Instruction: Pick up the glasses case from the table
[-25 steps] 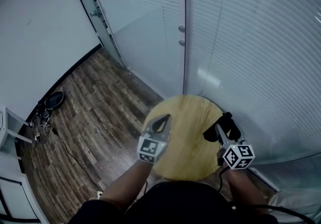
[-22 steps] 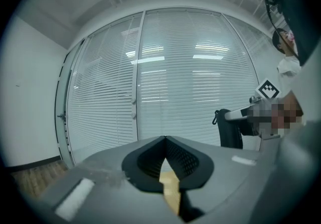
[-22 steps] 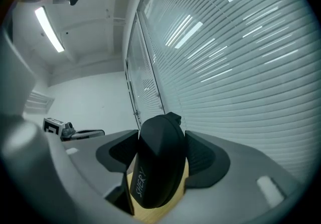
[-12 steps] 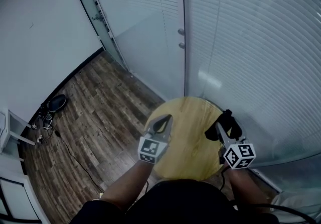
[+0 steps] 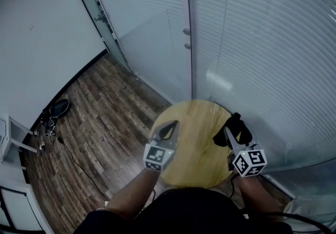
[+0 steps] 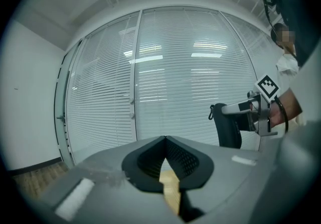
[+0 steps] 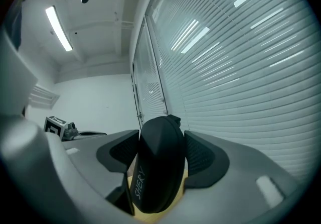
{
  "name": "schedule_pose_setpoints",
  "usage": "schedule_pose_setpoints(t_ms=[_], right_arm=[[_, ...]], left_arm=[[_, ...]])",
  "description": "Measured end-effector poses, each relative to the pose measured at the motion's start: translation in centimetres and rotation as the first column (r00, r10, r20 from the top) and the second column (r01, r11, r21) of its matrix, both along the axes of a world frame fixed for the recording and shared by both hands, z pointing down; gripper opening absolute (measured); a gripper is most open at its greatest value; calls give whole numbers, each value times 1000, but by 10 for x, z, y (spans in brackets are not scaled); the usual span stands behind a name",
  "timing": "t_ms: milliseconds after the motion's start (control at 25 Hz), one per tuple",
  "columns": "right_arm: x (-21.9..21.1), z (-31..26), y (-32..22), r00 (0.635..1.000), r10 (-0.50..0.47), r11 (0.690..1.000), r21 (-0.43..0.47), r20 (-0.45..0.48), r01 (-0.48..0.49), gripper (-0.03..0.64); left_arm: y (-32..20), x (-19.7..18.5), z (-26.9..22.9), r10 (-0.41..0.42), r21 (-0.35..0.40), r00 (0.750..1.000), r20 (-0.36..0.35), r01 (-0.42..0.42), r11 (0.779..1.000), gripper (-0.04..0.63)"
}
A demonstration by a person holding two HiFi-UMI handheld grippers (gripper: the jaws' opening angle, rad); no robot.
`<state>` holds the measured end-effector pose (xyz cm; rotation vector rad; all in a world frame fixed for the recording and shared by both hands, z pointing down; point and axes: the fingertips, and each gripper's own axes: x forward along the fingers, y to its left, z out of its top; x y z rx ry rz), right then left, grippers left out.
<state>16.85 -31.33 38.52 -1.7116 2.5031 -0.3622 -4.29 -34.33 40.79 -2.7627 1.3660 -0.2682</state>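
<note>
The jaws of the right gripper (image 7: 159,143) are clamped on the black glasses case (image 7: 156,165). A ribbed pad presses each of its broad sides, and the case stands upright between them, its rounded top rising above the jaw tips. Pale lettering runs along its near edge. Below it, a strip of the wooden desk (image 5: 195,125) shows. In the head view the case sits at the desk's right rim, but no view shows whether its lower end touches the wood.

The jaws of the left gripper (image 6: 164,138) are closed, the tips meeting with nothing between them. This gripper hovers over the desk's left rim, well apart from the case, pointing across the top.

Each gripper carries a marker cube at its rear, near the desk's closest edge, with the person's forearms behind. The desk is round and its top is bare wood. Beyond its far side stands a glass wall with white blinds (image 5: 252,44). To the desk's left lies a dark plank floor (image 5: 100,117), with a tangle of cables (image 5: 46,123) on it far from the desk.
</note>
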Motion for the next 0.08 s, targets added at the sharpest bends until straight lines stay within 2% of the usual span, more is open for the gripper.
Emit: schedule_pose_setpoints(t_ms=[80], right_arm=[[1, -2, 4, 1000, -1, 1000, 2, 2, 1, 290]], left_arm=[[5, 1, -1, 1, 1, 1000, -1, -1, 1000, 3]])
